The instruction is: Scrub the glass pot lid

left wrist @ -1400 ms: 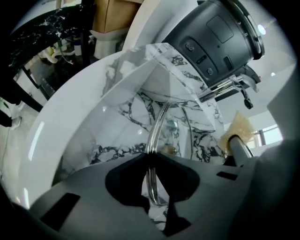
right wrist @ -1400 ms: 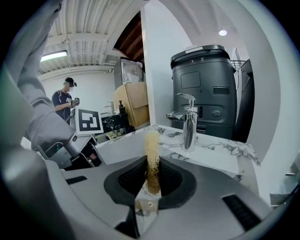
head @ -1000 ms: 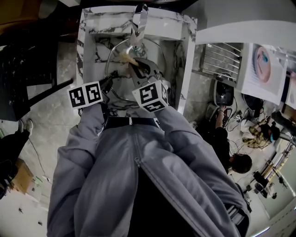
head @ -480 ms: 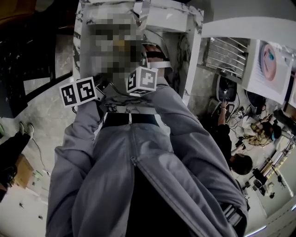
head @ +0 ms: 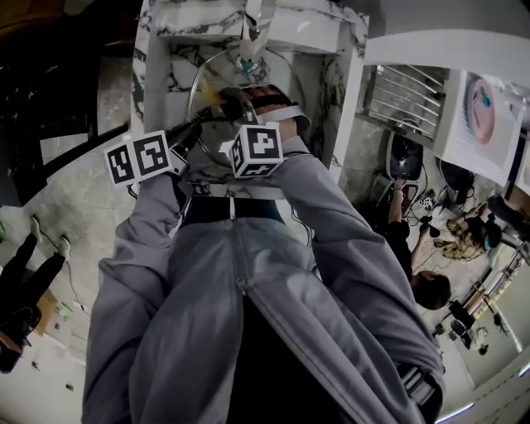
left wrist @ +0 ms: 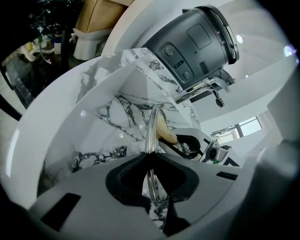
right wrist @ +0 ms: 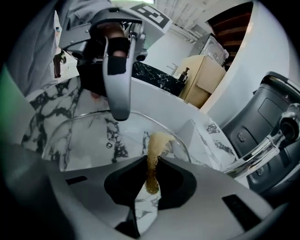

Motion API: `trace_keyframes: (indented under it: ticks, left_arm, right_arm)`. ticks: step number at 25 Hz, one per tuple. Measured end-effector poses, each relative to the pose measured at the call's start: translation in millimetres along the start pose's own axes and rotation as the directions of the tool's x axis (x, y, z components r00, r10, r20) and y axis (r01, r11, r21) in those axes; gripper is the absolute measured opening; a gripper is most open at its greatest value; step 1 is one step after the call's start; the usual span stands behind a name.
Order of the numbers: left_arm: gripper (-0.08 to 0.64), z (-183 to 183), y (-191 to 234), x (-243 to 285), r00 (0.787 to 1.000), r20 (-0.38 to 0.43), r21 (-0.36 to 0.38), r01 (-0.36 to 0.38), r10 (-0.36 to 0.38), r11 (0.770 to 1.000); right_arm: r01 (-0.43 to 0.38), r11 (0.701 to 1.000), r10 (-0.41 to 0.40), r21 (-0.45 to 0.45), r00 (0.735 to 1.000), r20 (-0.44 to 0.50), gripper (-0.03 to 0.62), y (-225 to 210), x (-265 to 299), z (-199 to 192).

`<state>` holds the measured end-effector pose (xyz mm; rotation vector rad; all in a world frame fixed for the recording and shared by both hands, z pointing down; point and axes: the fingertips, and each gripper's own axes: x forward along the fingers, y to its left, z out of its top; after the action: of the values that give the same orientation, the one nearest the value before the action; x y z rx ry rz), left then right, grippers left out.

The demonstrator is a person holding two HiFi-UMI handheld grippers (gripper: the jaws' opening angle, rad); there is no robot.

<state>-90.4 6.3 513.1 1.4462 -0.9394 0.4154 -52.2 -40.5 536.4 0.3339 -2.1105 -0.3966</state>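
The glass pot lid [head: 217, 73] stands tilted on edge inside the marble sink [head: 335, 79]. My left gripper [head: 189, 132] is shut on its metal rim [left wrist: 151, 136] at the lower left, and that rim runs edge-on between the jaws. My right gripper [head: 225, 103] is shut on a yellow sponge [right wrist: 153, 152], which presses against the lid's glass [right wrist: 89, 133]. In the right gripper view the left gripper [right wrist: 118, 112] clamps the lid's far rim. The sponge [left wrist: 164, 130] and the right gripper [left wrist: 193, 146] show beyond the lid in the left gripper view.
A chrome tap [head: 252, 25] hangs over the sink's back edge. A grey appliance [left wrist: 197, 40] stands by the sink. To the right are a metal rack [head: 397, 99] and a person [head: 418, 281] crouching on the floor among cables.
My right gripper has rolled over and sunk with the sponge, sliding it leftwards across the glass. The left gripper still holds the rim in the same place.
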Motion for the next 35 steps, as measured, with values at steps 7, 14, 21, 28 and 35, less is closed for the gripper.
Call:
trace_keyframes:
  ticks: [7,14,21,28,35]
  left_arm:
    - [0.063,-1.7,2.0,-1.2,1.000,0.002,-0.001,0.003,-0.003,1.000]
    - [0.063,-2.1,3.3,-2.1,1.000,-0.004,0.007,-0.007,0.007,1.000]
    - [0.063,-2.1,6.0,-3.7,1.000,-0.008,0.017,-0.024,0.024,1.000]
    - [0.063,1.2,9.9,-7.8,1.000,-0.011,-0.006,-0.006,0.006,1.000]
    - [0.063,2.6,14.6,-12.1,1.000,-0.015,-0.018,-0.009,0.009,1.000]
  right_arm:
    - [-0.210,0.977,0.209,0.034,0.977,0.029,0.060,43.8,-21.3,13.0]
    - [-0.356,0.934,0.352,0.038,0.933,0.078,0.060,88.7,-46.4,24.8]
    - [-0.557,0.823,0.545,0.110,0.830,0.123,0.060,123.1,-65.7,26.0]
    - [-0.489,0.841,0.451,0.232,0.870,0.199,0.058,79.8,-65.7,15.2]
    - [-0.091,0.930,0.071,0.357,0.995,0.069,0.058,-44.7,-34.6,-36.4]
